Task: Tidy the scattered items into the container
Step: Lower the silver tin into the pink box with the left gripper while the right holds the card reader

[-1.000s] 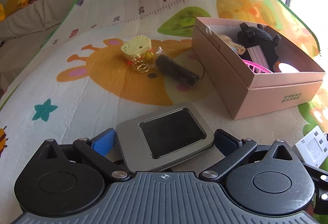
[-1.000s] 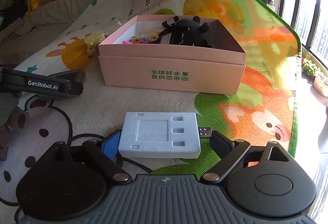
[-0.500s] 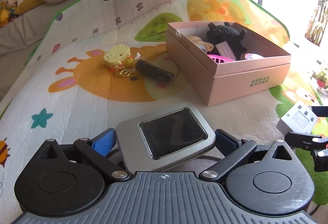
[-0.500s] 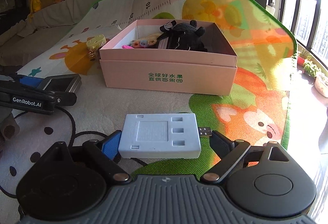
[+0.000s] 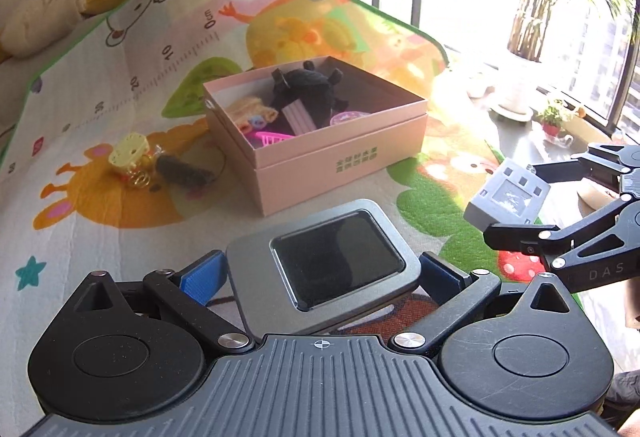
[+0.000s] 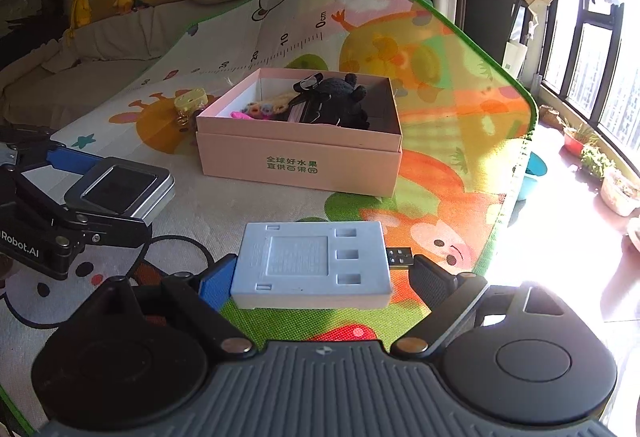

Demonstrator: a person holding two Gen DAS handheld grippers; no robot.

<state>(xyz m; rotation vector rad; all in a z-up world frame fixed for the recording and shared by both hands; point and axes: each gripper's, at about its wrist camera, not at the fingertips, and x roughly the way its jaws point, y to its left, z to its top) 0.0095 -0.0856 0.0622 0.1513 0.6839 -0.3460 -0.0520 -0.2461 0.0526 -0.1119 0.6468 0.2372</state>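
Both our tongs have risen since a second ago, carrying their loads clear of the play mat (image 5: 100, 237). Our left tongs (image 5: 320, 277) clamp the grey tin (image 5: 324, 261); our right tongs (image 6: 320, 273) grip the pale blue module (image 6: 312, 265). Ahead at twelve o'clock sits the pink box (image 6: 300, 161), plush toy (image 6: 340, 101) inside. At ten o'clock a yellow trinket (image 5: 130, 153) lies beside it.

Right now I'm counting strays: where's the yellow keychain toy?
The yellow keychain toy lies on the play mat, left of the pink box in the left wrist view, beside a dark roll.
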